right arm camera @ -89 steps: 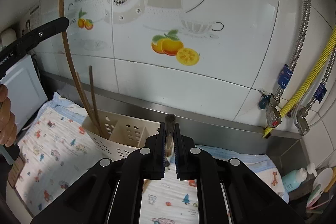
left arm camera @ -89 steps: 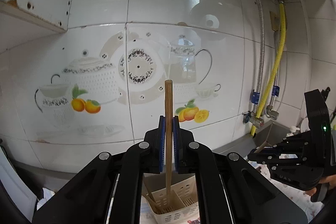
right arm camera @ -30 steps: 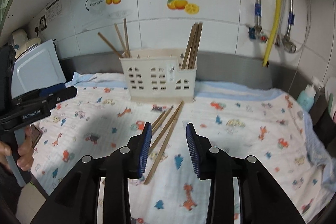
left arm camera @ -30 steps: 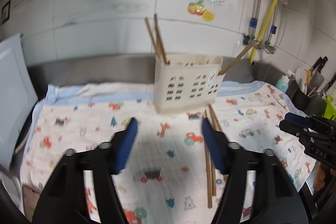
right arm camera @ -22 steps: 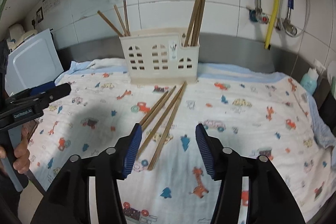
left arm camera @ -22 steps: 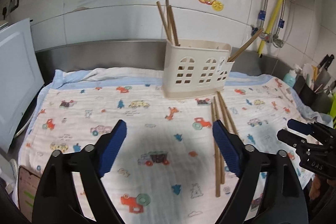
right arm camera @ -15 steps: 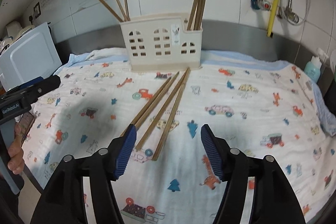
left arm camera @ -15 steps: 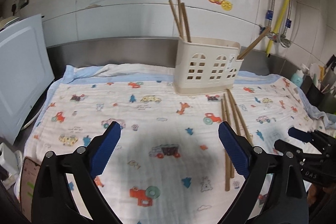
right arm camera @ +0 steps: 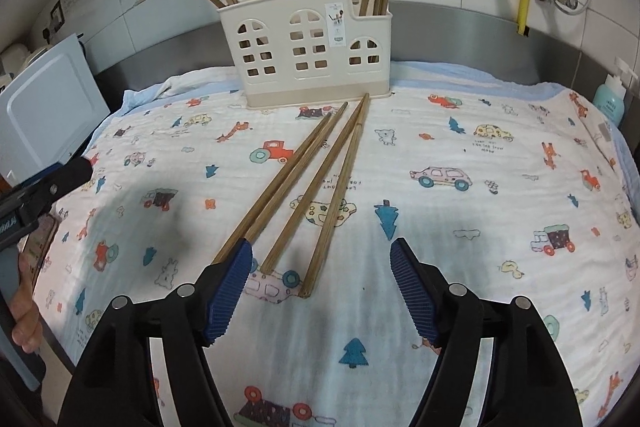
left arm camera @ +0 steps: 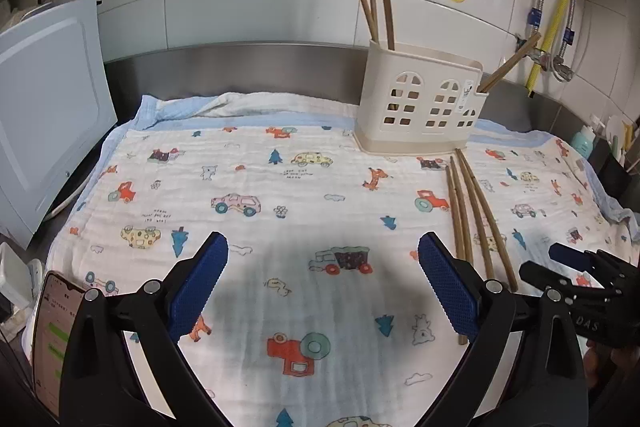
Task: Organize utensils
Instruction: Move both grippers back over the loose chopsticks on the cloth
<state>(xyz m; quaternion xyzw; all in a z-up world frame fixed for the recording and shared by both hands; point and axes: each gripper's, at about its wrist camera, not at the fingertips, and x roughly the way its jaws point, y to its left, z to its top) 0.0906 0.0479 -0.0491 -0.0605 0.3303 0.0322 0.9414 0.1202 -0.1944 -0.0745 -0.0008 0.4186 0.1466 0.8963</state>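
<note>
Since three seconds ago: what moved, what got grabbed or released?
Both grippers let go of the chopstick each clamped, pulled back from the holder and dropped toward the cloth. The left gripper and right gripper have just been opening, nothing between the jaws. Four loose chopsticks and the holder stayed put over the last second.

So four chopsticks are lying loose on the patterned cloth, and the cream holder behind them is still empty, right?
Not empty. The right wrist view shows the cream holder already has chopsticks standing in both ends. The four loose chopsticks do lie on the patterned cloth.
</note>
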